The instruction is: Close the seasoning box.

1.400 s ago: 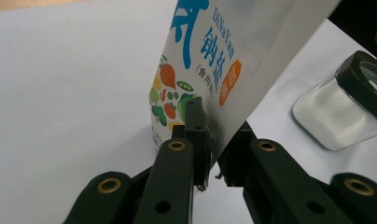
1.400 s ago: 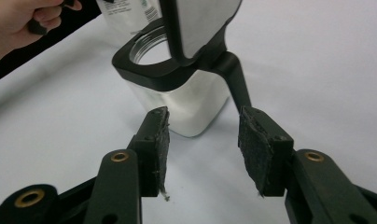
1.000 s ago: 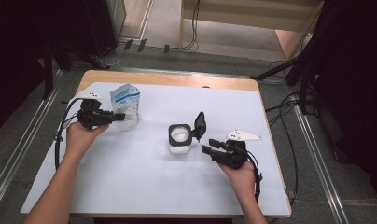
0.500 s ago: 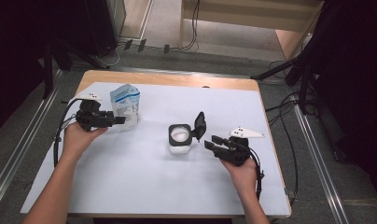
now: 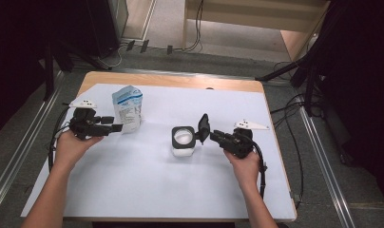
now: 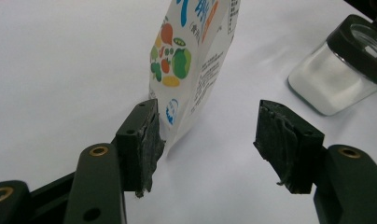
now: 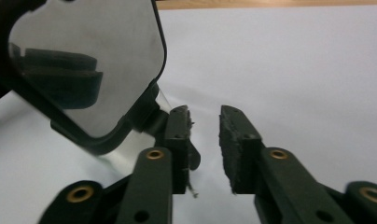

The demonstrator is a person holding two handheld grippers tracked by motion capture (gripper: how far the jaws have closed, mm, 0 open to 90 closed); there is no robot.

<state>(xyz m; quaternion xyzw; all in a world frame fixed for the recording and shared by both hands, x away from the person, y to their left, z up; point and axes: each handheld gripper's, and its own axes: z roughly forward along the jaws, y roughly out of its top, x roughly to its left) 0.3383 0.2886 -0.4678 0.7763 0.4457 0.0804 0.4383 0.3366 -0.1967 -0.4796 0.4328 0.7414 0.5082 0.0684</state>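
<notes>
A white tabletop with a wooden rim carries two things, both in its far half. The near half is bare, and so are the strips along the left and right edges, leaving free room around each hand.

The left tongs lie level near the left edge, pointing toward the right. Their jaws have just been opening and now stand well apart. In the left gripper view the pouch's lower corner lies between the pads; the left pad is at or just beside the pouch's edge, and the right pad is clear of it.

The right tongs sit right of the middle, pointing left at the jar's lid. Their jaws have just been closing and are now close together with a narrow gap. In the right gripper view nothing sits between the pads; the left pad is just beside the lid's hinge, and whether it touches is unclear.

The pouch stands upright toward the far left corner, white and blue, with printed vegetables on its side.

The jar stands near the middle of the tabletop, clear-walled with a black collar and holding a white powder. Its black-framed lid is flipped up on the jar's right side.
</notes>
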